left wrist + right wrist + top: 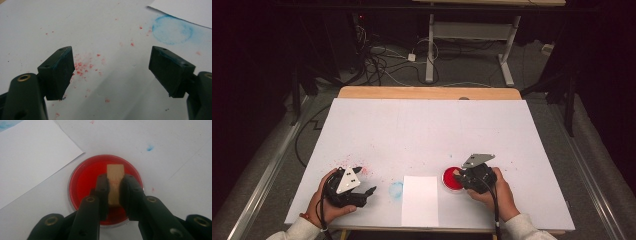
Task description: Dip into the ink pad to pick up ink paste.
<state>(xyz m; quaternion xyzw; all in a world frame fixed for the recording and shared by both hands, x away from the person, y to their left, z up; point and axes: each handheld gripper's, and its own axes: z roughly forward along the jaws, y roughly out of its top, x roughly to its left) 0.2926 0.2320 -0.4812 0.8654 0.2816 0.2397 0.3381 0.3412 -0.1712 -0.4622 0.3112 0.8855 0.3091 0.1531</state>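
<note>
A round dish of red ink (85,178) (451,179) sits on the white table cover, right of a blank sheet of paper (420,200). My right gripper (114,185) (463,178) is shut on a small tan wooden block (115,178), whose far end is held over or in the red ink. My left gripper (111,71) (364,181) rests low at the front left, jaws wide open with nothing between them, over red specks (83,66). A faint blue circular stain (172,30) (396,189) lies beside the paper.
The white cover (427,130) spans the wooden table, its far half bare. Red specks are scattered near both grippers. Cables and a desk frame (472,45) stand on the floor beyond the table's far edge.
</note>
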